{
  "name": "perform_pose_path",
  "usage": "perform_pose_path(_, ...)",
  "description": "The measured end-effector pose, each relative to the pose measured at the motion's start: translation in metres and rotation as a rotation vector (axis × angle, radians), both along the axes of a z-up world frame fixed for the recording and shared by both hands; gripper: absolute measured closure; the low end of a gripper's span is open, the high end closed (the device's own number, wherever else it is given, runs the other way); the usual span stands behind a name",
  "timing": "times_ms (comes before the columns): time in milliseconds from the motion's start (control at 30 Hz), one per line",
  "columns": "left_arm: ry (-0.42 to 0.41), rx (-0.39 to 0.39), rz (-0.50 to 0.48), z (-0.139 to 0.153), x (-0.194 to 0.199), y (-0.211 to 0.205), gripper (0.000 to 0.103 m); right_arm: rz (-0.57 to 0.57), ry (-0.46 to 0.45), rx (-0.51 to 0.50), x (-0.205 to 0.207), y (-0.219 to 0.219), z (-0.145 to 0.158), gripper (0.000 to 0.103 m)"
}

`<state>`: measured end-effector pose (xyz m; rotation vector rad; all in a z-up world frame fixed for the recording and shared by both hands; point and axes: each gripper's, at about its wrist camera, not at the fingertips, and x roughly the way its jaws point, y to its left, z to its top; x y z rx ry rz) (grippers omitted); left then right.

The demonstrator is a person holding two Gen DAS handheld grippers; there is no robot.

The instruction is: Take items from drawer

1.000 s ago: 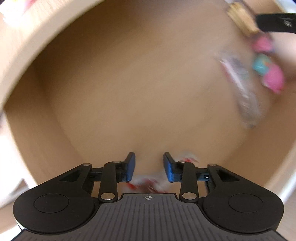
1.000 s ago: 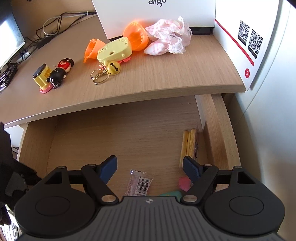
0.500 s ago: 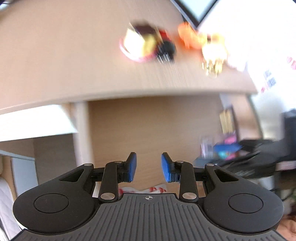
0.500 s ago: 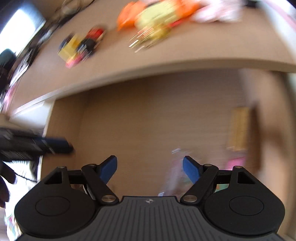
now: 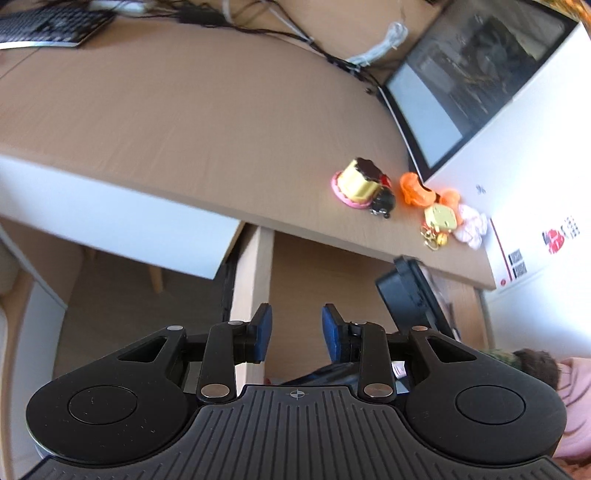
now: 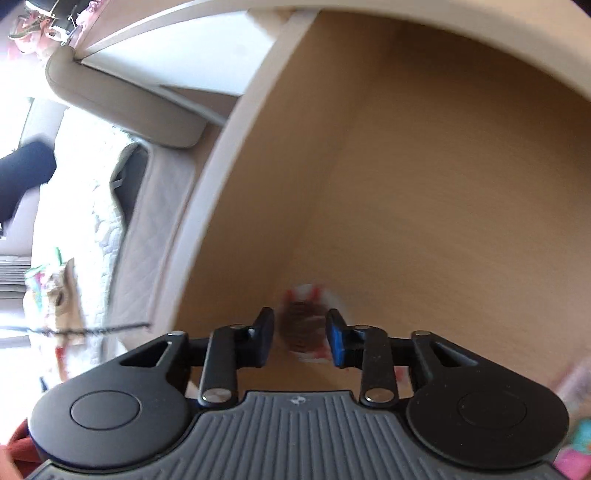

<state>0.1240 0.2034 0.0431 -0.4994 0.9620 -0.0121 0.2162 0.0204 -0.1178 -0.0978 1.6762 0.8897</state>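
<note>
Right tongs [image 6: 300, 338]: inside drawer [image 6: 443, 166], jaws just closing around a blurred red-and-white packet [image 6: 308, 325] near its left wall; firm grip not confirmed.
Left tongs [image 5: 295, 332]: narrowly parted, contents indiscernible, above drawer's left edge.
Worktop [image 5: 184, 129]: toys [image 5: 364, 184] already grouped at far right.
Remaining: lift packet; other items blurred at the drawer's right.

A home desk corner — wooden table [image 5: 184, 122] with monitor [image 5: 469, 81], keyboard [image 5: 48, 26], cables [image 5: 258, 26], toys [image 5: 364, 184]; sofa [image 6: 122, 99] beside.
</note>
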Motion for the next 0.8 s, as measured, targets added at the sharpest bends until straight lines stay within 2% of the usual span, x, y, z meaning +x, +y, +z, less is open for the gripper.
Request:
perform_pose_path(100, 0.005, -0.008, 0.039, -0.004, -0.008, 0.005, 0.071, 0.007, 0.055, -0.018, -0.001, 0.009, -0.011, 0.081)
perform_pose_path(167, 0.011, -0.014, 0.058, -0.006, -0.013, 0.008, 0.071, 0.037, 0.045, -0.039, -0.003, 0.013, -0.014, 0.093)
perform_pose_path(267, 0.024, -0.023, 0.069, -0.010, -0.013, 0.010, 0.071, 0.064, 0.002, -0.059, -0.006, 0.012, -0.008, 0.098)
perform_pose_path(400, 0.032, -0.030, 0.044, -0.015, -0.005, 0.005, 0.071, 0.092, -0.099, -0.100, -0.006, -0.004, 0.001, 0.101)
perform_pose_path(533, 0.038, -0.032, 0.013, -0.017, 0.004, -0.003, 0.071, 0.087, -0.198, -0.088, 0.004, -0.028, 0.015, 0.096)
perform_pose_path(633, 0.041, -0.037, -0.005, -0.018, 0.009, -0.010, 0.071, 0.144, -0.204, -0.069, 0.016, -0.039, 0.016, 0.094)
perform_pose_path(733, 0.044, -0.044, -0.020, -0.019, 0.009, -0.015, 0.071, 0.170, -0.201, -0.080, 0.010, -0.037, 0.012, 0.083)
perform_pose_path(800, 0.052, -0.043, -0.018, -0.021, 0.008, -0.016, 0.071, 0.167, -0.166, -0.059, 0.008, -0.034, 0.008, 0.081)
